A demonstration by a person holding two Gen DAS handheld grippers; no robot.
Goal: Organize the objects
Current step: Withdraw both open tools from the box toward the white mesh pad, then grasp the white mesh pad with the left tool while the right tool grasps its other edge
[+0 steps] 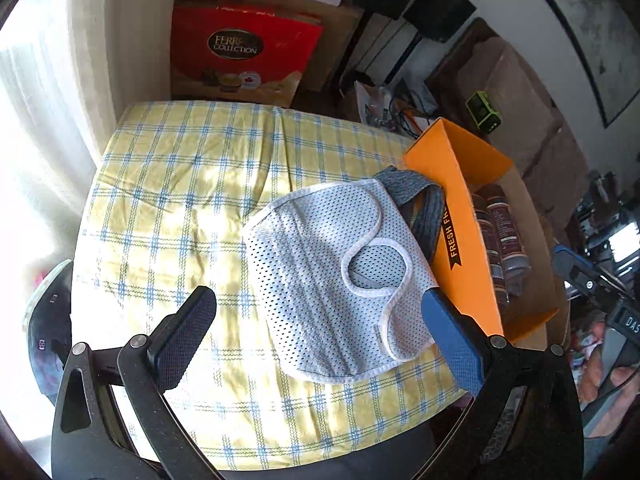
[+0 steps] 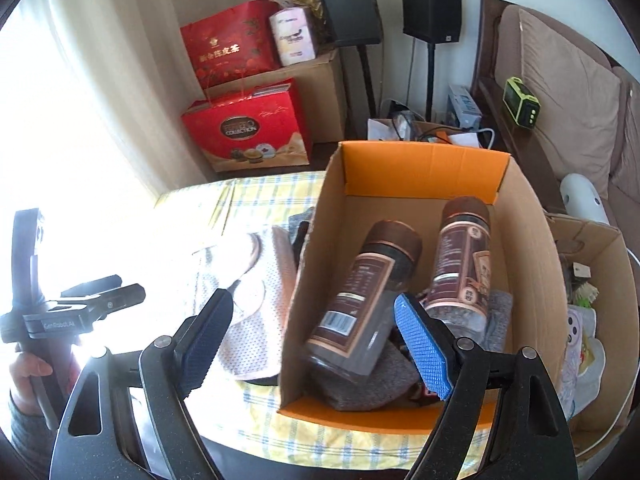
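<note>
Mesh cloth (image 1: 332,276) lies flat on the checked tablecloth (image 1: 180,184), just beside the orange box (image 2: 420,168) holding two jars (image 2: 360,300), probably next to pack, while left gripper (image 1: 320,328) and right gripper (image 2: 320,340) hang with jaws apart, empty.

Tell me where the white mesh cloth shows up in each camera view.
Left wrist view: the white mesh cloth lies at the centre, on the checked tablecloth, just left of the orange box.
Right wrist view: the cloth is left of centre, against the box's outer wall.
Shared landmark: the orange box.
</note>
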